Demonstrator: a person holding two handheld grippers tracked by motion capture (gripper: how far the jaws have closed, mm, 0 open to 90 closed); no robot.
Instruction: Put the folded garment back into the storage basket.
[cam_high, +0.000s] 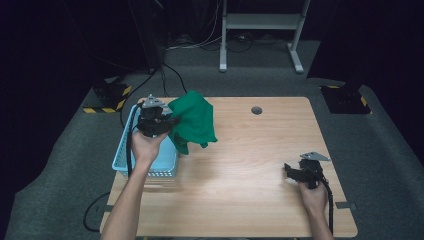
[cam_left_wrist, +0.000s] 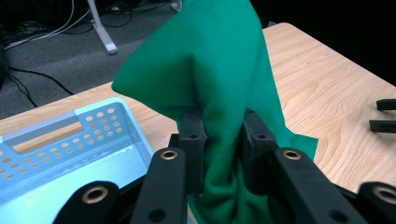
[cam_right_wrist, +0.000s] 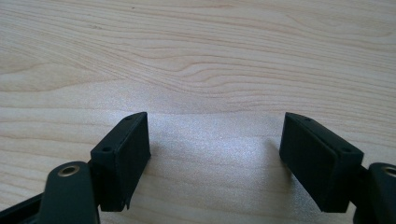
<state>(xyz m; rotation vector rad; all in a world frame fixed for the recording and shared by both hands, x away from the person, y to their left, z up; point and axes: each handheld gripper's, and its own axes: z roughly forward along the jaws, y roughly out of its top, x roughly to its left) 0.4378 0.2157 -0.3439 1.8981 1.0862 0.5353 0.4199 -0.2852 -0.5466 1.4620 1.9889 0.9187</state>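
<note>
A green cloth (cam_high: 196, 122) hangs in the air at the table's left, beside a light blue perforated basket (cam_high: 123, 145). My left gripper (cam_high: 170, 122) is shut on the cloth, held above the basket's right rim. In the left gripper view the cloth (cam_left_wrist: 210, 70) is pinched between the two black jaws and drapes upward and outward, with the basket (cam_left_wrist: 56, 154) at lower left. My right gripper (cam_high: 289, 170) rests low over the table at the right, open, nothing between its jaws; the right gripper view shows my own gripper (cam_right_wrist: 215, 149) over bare wood.
The wooden table (cam_high: 250, 165) has a round cable hole (cam_high: 256, 110) near its far edge. A white metal stand (cam_high: 260, 30) and cables lie on the grey floor beyond. Yellow-black striped blocks (cam_high: 107, 97) sit off the far left corner.
</note>
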